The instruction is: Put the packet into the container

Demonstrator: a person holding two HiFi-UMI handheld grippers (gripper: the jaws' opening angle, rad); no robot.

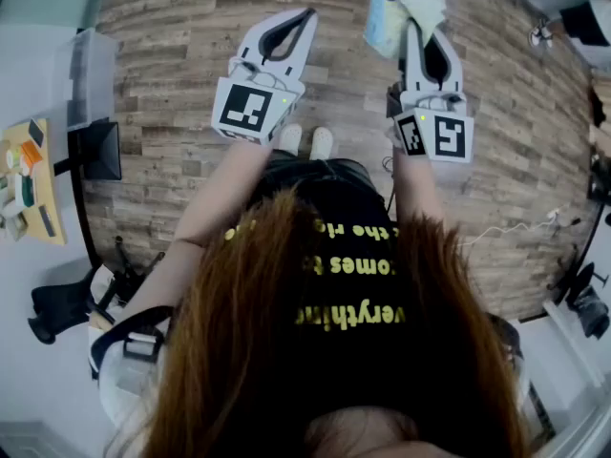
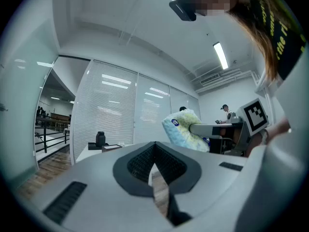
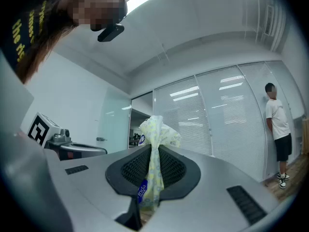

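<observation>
Packet [image 3: 157, 134]: centre of right gripper view, top right of head view. Right gripper [image 3: 152, 178] fingers [image 3: 130, 170] clamped on its gathered wrapper.
Handling, judged: light, soft, crinkly, slippery film. Hold at seam, not body.
Left gripper [image 2: 155, 170]: fingers clenched, empty.

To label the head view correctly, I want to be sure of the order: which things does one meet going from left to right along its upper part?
clear plastic box → left gripper → packet
</observation>
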